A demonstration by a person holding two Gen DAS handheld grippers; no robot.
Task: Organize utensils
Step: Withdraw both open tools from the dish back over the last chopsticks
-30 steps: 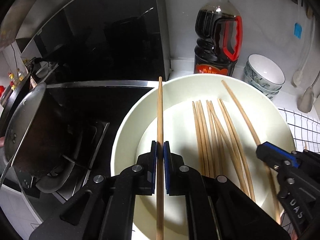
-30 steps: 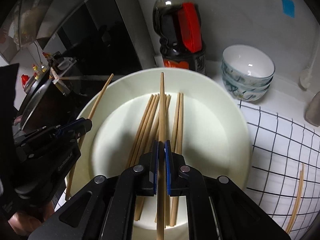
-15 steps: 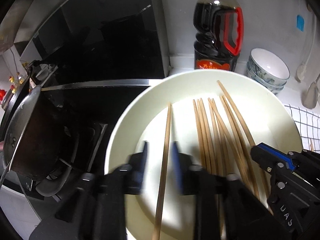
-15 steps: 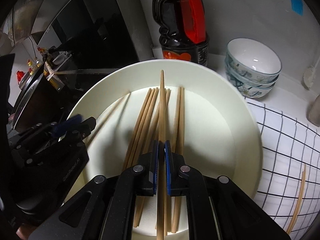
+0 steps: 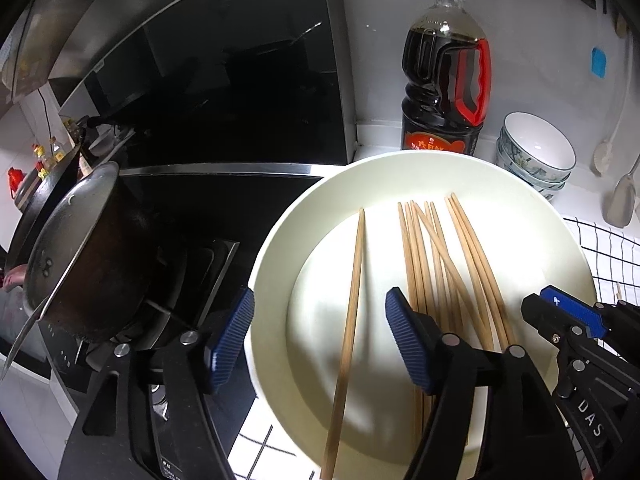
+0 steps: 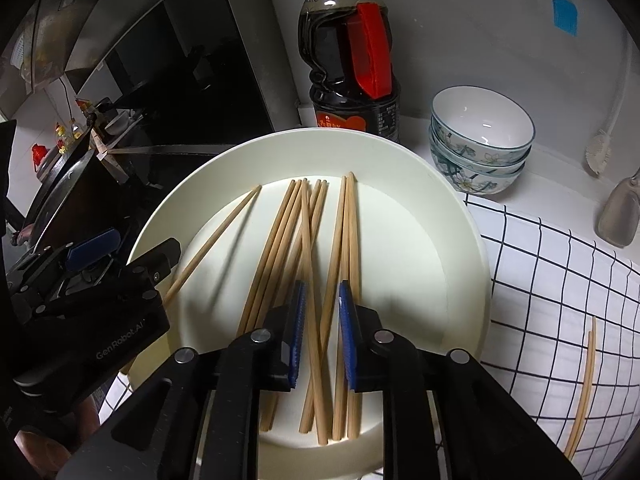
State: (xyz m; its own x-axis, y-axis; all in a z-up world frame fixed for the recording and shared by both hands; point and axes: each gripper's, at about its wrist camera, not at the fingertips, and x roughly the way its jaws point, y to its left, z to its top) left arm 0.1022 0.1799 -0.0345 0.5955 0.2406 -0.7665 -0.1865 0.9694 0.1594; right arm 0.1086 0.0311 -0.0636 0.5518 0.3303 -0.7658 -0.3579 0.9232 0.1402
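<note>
Holding both the left gripper and right gripper released and empty over the plate, we judge its chopsticks light, stiff, slippery, best pinched mid-length.

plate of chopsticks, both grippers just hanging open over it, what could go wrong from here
1. The lone chopstick runs out over the near rim of the plate; a nudge from the open left gripper could flip it off.
2. The plate sits close to the stove edge, so a push that way might slide it.
3. The bundled chopsticks cross each other, so the open right gripper may grab several or scatter them.
</note>
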